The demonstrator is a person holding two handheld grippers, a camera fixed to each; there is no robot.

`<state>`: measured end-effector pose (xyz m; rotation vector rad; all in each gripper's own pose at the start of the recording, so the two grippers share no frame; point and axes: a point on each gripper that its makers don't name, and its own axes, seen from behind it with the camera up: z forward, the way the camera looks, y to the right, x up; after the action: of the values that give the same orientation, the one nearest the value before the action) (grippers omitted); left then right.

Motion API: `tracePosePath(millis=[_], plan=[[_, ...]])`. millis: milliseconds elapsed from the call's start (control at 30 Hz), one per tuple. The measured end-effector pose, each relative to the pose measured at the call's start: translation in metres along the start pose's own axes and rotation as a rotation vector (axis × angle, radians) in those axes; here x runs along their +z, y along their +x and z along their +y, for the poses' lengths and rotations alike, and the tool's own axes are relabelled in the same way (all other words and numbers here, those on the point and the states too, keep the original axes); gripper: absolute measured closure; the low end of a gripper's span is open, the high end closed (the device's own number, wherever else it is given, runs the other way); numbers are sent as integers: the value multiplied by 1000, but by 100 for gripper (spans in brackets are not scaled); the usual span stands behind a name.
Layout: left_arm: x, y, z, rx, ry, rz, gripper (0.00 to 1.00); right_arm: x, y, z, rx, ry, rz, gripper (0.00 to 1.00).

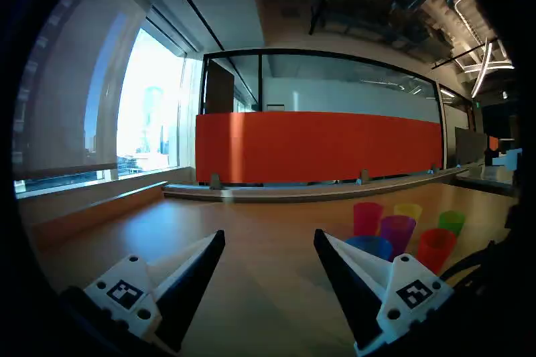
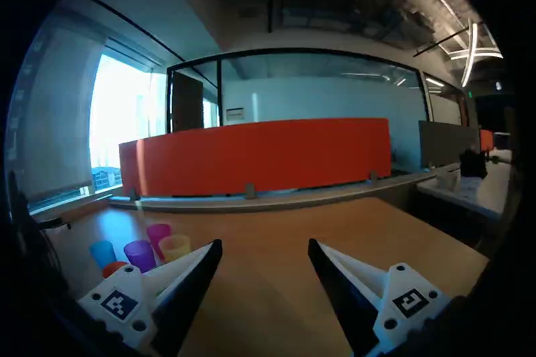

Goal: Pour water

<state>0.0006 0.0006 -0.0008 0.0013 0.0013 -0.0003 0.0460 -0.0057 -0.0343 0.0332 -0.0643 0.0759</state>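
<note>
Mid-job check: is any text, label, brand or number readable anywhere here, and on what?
No text can be read.
White sign on the glass wall: too small to read.
Square tags on left gripper and right gripper: coded patterns, no words.
Coloured cups: no lettering visible.

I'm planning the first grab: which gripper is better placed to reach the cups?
Left, probably. Both are open and empty, but the cups sit just beyond one finger of the left gripper and look larger there; for the right gripper they look smaller, off to the side.

Wooden table (image 1: 268, 236), orange partition (image 1: 315, 146) behind it, bright window (image 1: 147, 122)
</note>
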Motion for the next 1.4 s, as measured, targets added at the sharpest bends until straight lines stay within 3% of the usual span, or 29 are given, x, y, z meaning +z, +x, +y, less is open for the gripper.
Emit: tracePosePath(millis=[367, 867, 1067, 1400], plan=[[1, 0, 1, 0, -4, 0, 1, -3, 10, -7, -88, 18, 42, 1], [1, 0, 1, 0, -4, -1, 1, 14, 21, -22, -121, 49, 145, 1], [1, 0, 1, 0, -4, -1, 1, 22, 7, -22, -115, 42, 158, 1], [1, -1, 1, 0, -4, -1, 1, 29, -16, 6, -48, -18, 123, 1]])
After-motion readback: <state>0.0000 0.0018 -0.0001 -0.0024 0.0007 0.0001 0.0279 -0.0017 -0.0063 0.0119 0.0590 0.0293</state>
